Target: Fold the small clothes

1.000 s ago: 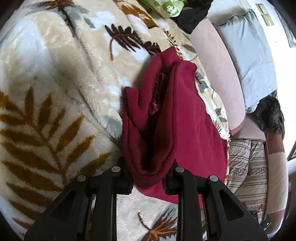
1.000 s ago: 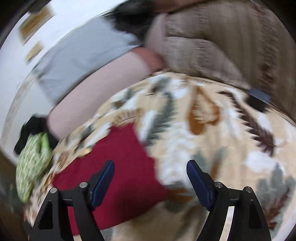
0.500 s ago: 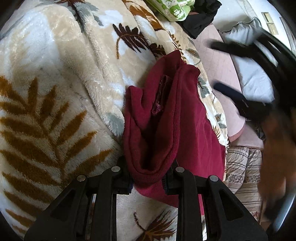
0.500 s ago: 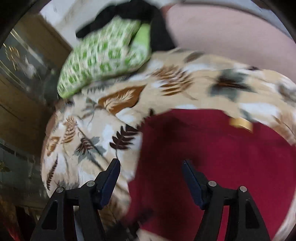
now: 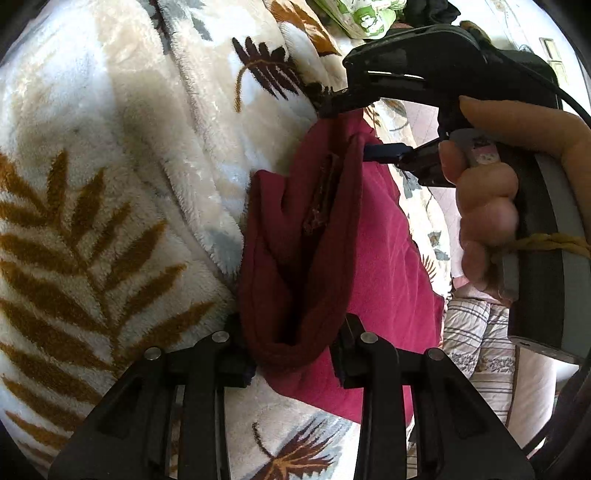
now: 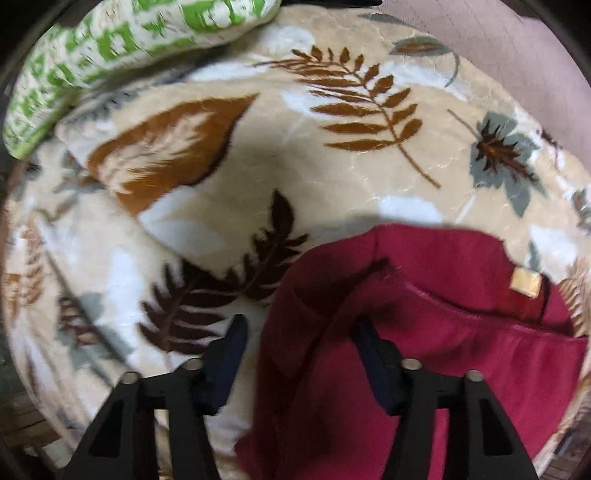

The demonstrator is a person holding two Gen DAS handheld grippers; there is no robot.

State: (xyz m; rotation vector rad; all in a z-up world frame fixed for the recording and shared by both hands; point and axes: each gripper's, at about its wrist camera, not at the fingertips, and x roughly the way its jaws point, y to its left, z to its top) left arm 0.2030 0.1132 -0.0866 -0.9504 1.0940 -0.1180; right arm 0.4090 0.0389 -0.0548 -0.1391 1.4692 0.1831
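A dark red garment point(image 5: 373, 258) lies on a cream leaf-print blanket point(image 5: 110, 184), with its left edge folded up into a thick ridge. My left gripper point(image 5: 291, 358) has the near end of that ridge between its pads. Its jaws are opening, and the cloth still fills the gap. A hand point(image 5: 487, 206) holds my right gripper point(image 5: 347, 129) pointing down over the garment's far corner. In the right wrist view the right gripper point(image 6: 301, 354) straddles the garment's point(image 6: 424, 350) edge. Its jaws are closing, and the left pad is still over blanket point(image 6: 258, 166).
A green-and-white patterned cushion point(image 6: 110, 48) lies at the blanket's far end, beside a black cloth point(image 5: 432, 11). A pink seat cushion point(image 6: 517, 55) runs along the far side. Striped fabric point(image 5: 476, 332) lies past the garment on the right.
The right gripper swung in fast over the blanket, came down over the garment's far corner and narrowed its jaws. The left gripper stayed put and its jaws widened slightly.
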